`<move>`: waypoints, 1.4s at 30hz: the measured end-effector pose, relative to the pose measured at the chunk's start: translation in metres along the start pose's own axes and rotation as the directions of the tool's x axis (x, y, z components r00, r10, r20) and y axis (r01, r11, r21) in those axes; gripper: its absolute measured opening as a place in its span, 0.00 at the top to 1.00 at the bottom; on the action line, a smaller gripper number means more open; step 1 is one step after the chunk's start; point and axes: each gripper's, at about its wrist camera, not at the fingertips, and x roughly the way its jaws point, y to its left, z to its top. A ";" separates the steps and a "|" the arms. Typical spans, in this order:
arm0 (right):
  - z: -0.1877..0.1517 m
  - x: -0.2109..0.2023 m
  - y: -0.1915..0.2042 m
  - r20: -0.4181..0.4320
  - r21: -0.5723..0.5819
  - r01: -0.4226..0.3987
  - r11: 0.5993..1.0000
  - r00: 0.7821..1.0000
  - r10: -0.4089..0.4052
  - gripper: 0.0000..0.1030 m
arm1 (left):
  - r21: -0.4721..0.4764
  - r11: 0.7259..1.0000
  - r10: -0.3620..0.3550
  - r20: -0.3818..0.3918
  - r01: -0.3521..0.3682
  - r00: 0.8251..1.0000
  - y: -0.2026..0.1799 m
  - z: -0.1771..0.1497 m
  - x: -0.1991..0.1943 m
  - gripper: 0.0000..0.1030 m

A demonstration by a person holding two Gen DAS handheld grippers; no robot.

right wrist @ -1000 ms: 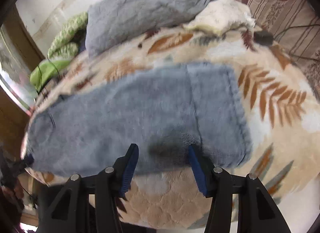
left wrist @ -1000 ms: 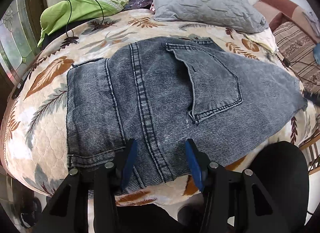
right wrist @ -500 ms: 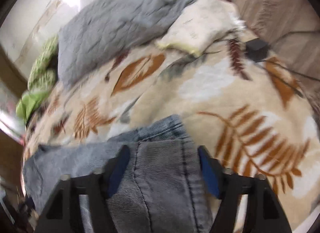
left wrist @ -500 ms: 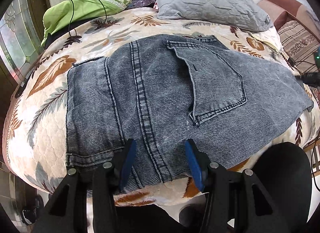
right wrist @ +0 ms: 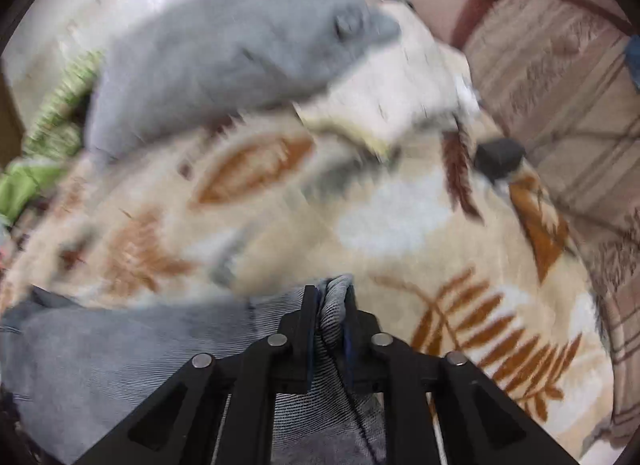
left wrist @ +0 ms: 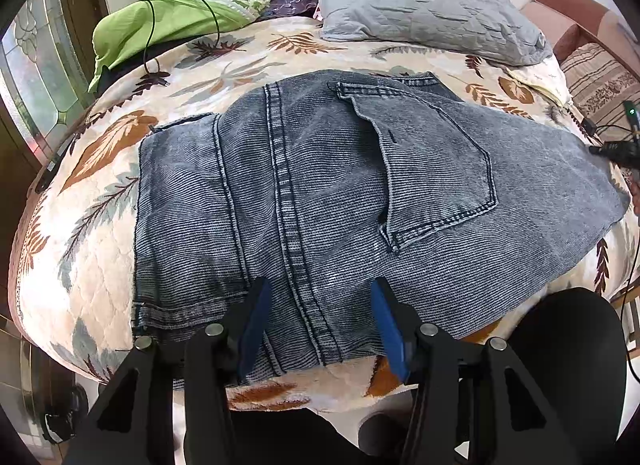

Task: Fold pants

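Observation:
Grey-blue denim pants [left wrist: 320, 193] lie spread flat on a leaf-patterned quilt [left wrist: 100, 201], back pocket up. My left gripper [left wrist: 320, 289] hovers over the near edge of the pants. Its blue pads [left wrist: 256, 317] stand apart on either side of the centre seam, with nothing pinched between them. In the right wrist view, my right gripper [right wrist: 330, 293] is closing, and a bunched fold of the pants' edge [right wrist: 334, 305] is pressed between its pads. The rest of the pants [right wrist: 120, 353] trails off to the left. This view is blurred.
A grey pillow [left wrist: 420, 1] and a green blanket [left wrist: 160, 21] with a black cable lie at the far side of the bed. A striped cushion [right wrist: 560, 85] and a small black box [right wrist: 500, 157] sit at the right. A dark rounded shape [left wrist: 568, 365] stands below the bed's near edge.
My right gripper has moved along the pants to their end and shut on a fold of the denim edge. The left gripper and the pants under it have stayed put.

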 end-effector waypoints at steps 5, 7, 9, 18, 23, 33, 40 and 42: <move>0.002 -0.029 0.017 0.100 0.001 0.091 0.996 0.991 -0.090 0.86 | 0.004 1.000 -0.025 0.006 0.025 1.000 0.003 -0.001 -0.001 0.48; 0.007 -0.055 0.040 0.189 -0.057 0.111 0.992 0.977 -0.099 0.86 | 0.004 0.999 -0.038 0.010 0.038 0.999 0.004 -0.001 -0.001 0.46; 0.015 -0.075 0.063 0.230 -0.121 0.058 0.991 0.973 -0.029 0.84 | 0.009 0.999 -0.046 0.019 0.046 0.999 0.004 -0.002 -0.002 0.44; 0.041 -0.096 0.178 0.180 -0.297 -0.165 0.941 0.958 0.225 0.38 | 0.009 0.997 -0.076 0.037 0.075 0.996 0.007 -0.004 -0.001 0.41; 0.017 -0.091 0.238 -0.053 -0.385 -0.477 0.790 0.866 0.497 0.37 | 0.010 0.996 -0.087 0.049 0.086 0.995 0.007 -0.004 -0.001 0.39; -0.001 -0.014 0.327 -0.355 -0.346 -0.645 0.681 0.762 0.541 0.38 | 0.020 0.995 -0.102 0.058 0.101 0.993 0.008 -0.006 -0.001 0.39; -0.003 0.017 0.340 -0.450 -0.356 -0.668 0.654 0.735 0.507 0.38 | 0.024 0.993 -0.119 0.053 0.118 0.991 0.010 -0.005 -0.002 0.38; -0.006 0.021 0.344 -0.471 -0.374 -0.670 0.641 0.733 0.490 0.38 | 0.025 0.992 -0.121 0.052 0.120 0.991 0.010 -0.004 -0.001 0.38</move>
